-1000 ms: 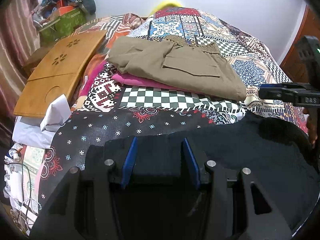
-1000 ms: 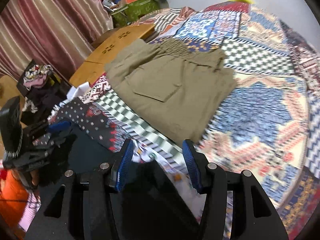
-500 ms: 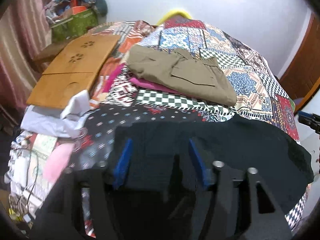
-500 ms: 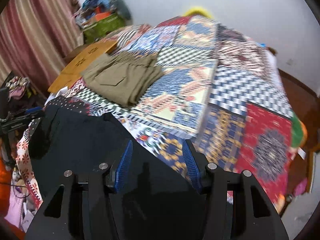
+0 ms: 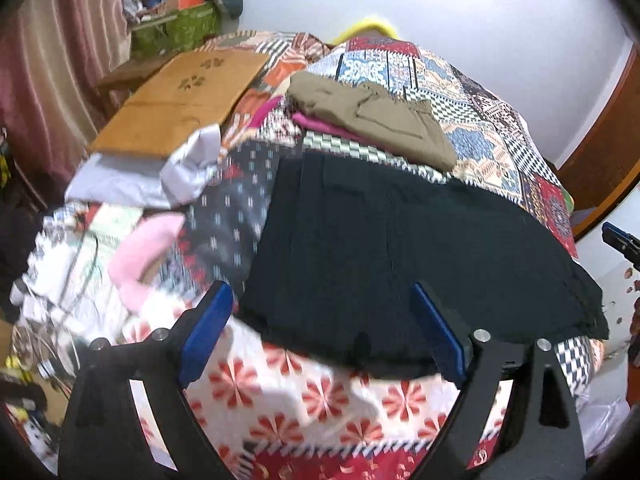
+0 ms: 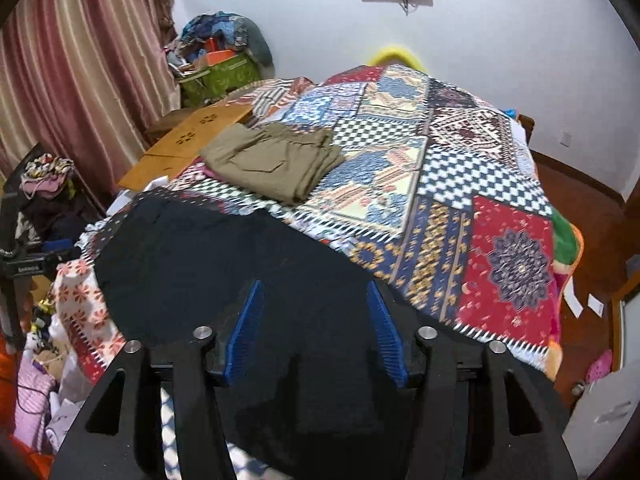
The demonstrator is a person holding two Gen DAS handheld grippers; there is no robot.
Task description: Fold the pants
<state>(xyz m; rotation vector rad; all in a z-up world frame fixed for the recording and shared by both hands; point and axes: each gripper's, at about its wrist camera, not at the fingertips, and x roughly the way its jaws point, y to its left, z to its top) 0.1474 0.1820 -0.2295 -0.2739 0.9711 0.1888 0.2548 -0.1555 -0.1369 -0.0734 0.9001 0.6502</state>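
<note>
Where spread flat, black pants [image 5: 400, 248], unfolded

No readable text, label, brand or number anywhere in either view. Only a faint pale marking on the black device [image 6: 24, 268] at the left edge of the right wrist view, too blurred to make out. Flower-shaped cutouts, not letters, on the wooden board [image 5: 176, 104].
</note>
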